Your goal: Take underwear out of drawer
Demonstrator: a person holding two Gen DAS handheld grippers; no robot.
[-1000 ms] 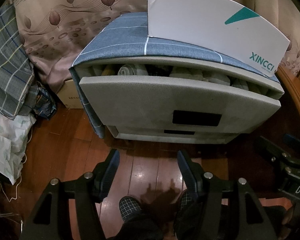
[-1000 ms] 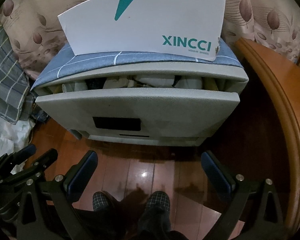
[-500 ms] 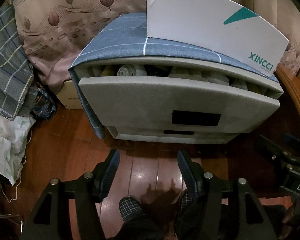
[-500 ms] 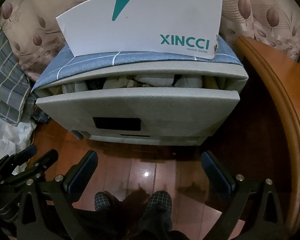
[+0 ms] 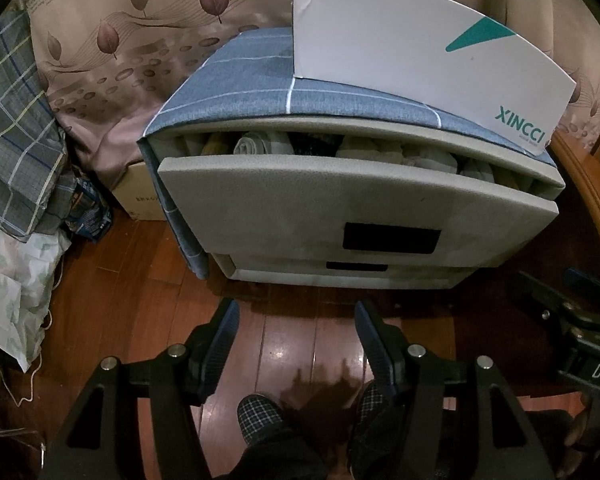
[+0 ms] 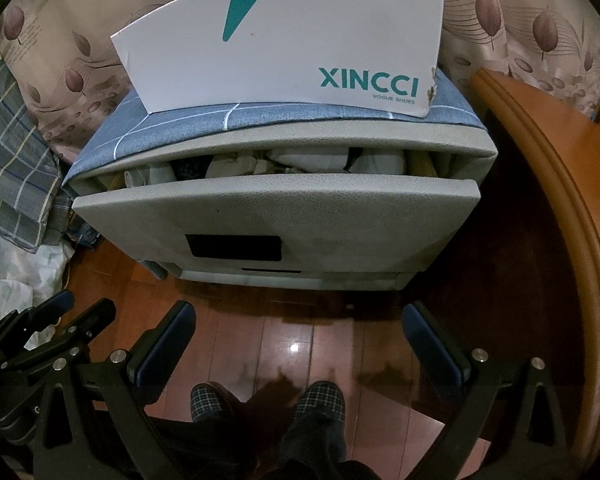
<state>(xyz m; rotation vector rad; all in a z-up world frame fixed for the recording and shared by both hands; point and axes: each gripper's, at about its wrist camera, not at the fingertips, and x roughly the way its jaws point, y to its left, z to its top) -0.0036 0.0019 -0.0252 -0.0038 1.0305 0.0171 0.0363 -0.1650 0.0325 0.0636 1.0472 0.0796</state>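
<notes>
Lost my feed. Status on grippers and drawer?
Left gripper and right gripper open, empty, above the floor. Top drawer partly open, folded clothes showing. Nothing blocking; shoe box sits on top.

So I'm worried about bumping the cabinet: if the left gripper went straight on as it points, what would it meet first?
Probably the front panel of the top drawer, though depth is unclear; the left gripper is open and empty.

You're looking at the grey top drawer (image 5: 340, 204), which is standing pulled part-way out of its cabinet; rolled and folded underwear (image 5: 260, 145), pale with one dark piece, is lying packed in a row inside.
</notes>
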